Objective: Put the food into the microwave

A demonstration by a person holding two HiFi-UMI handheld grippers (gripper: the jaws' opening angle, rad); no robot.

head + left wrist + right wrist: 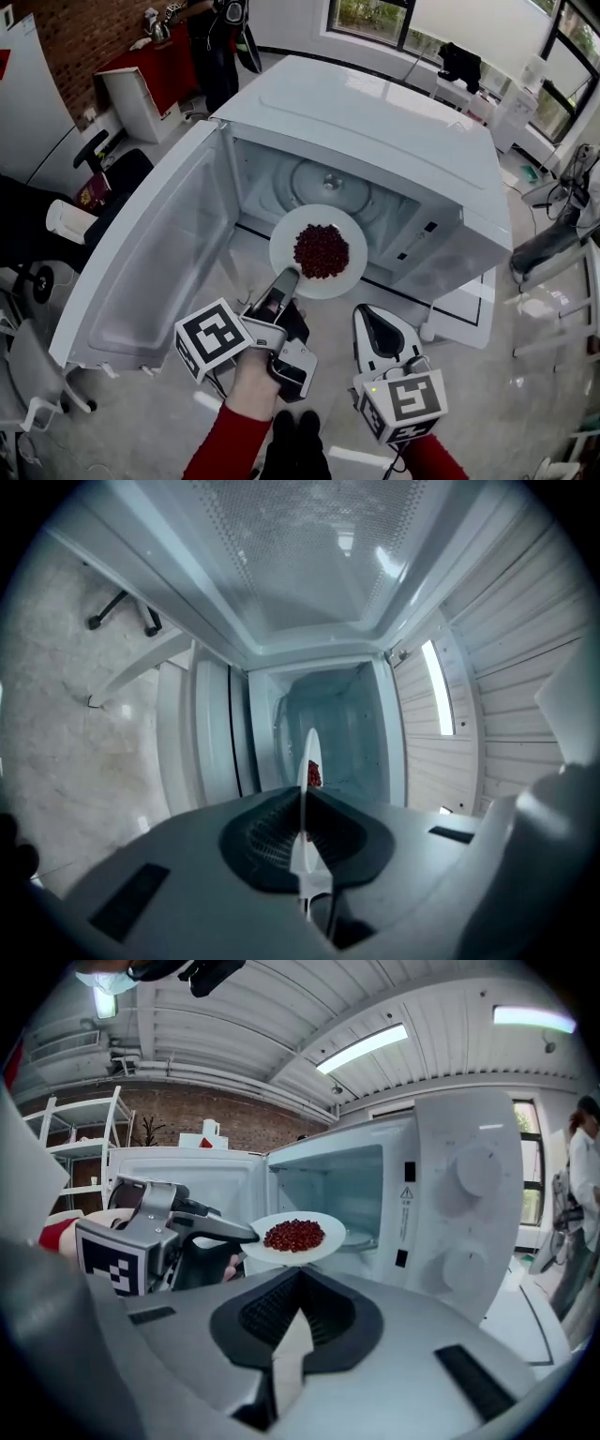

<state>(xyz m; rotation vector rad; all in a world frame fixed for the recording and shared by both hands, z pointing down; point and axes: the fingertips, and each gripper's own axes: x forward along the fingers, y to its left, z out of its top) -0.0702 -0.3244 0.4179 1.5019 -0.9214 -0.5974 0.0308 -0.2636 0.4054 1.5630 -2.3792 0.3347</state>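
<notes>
Grippers first, I count two. The left gripper (287,277) is clamped on the near rim of the plate (287,246), and the left gripper view shows that rim edge-on between its jaws. The right gripper (377,323) hangs just to the right and nearer me; its jaws are pressed together and hold nothing. One white plate carries one heap of red food (322,250) in small round pieces. It is held level at the mouth of the microwave (394,131), not set down. One microwave, white. Its door (155,253) is swung wide to the left of the plate, and I see one glass turntable (323,183) on the cavity floor. Two round knobs (473,1171) sit on the panel right of the opening. Beyond, one office chair (117,173) stands at left and one person (220,42) stands behind the microwave.
</notes>
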